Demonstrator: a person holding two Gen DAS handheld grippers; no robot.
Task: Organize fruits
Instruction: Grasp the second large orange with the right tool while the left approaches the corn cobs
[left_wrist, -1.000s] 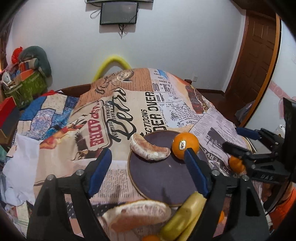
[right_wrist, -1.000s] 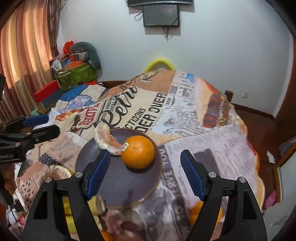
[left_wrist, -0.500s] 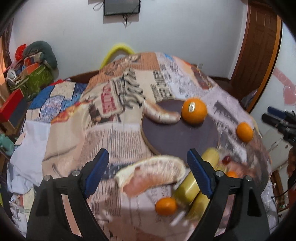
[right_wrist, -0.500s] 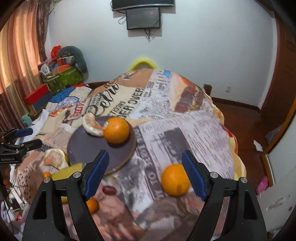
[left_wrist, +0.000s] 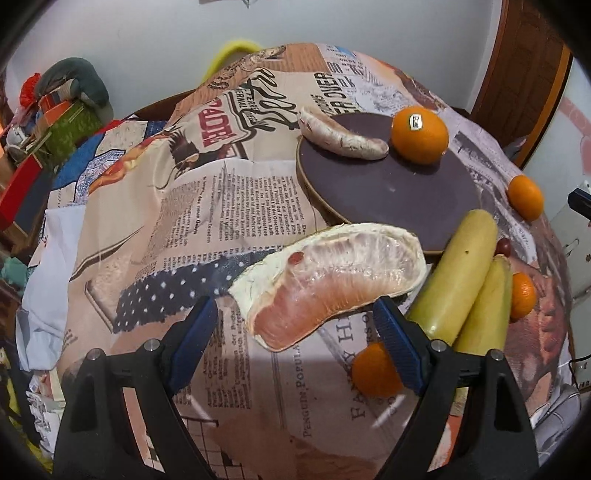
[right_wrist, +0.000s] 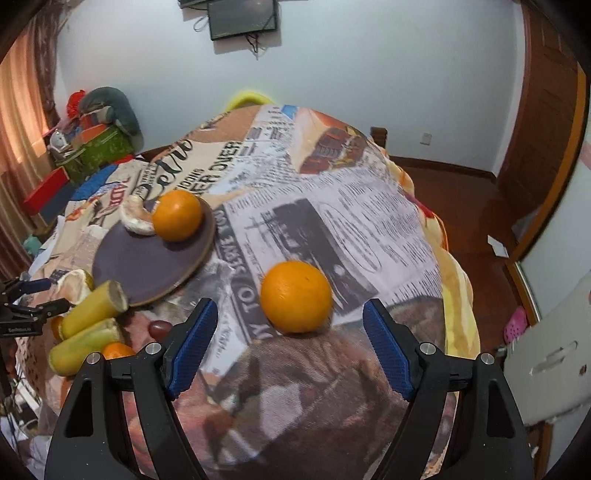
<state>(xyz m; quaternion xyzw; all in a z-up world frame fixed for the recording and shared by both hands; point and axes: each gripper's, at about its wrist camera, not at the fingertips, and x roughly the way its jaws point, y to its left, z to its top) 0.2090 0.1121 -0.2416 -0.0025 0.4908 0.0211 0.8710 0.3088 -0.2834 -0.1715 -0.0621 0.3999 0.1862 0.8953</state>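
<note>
Right wrist: fingers (right_wrist: 386, 350) (spread) flank orange (right_wrist: 295, 296).

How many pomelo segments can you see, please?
2: the smaller segment on the dark plate beside the stickered orange; the larger segment on the tablecloth just ahead of the left gripper. Others may be hidden.

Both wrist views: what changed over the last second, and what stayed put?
Both grippers pulled back from the dark plate. The left gripper, open, now lines up on the large pomelo wedge off the plate; the right gripper, open, swung right onto the loose orange on the cloth. Nothing was grasped or released. The stickered orange, small pomelo piece and bananas stayed put.
</note>
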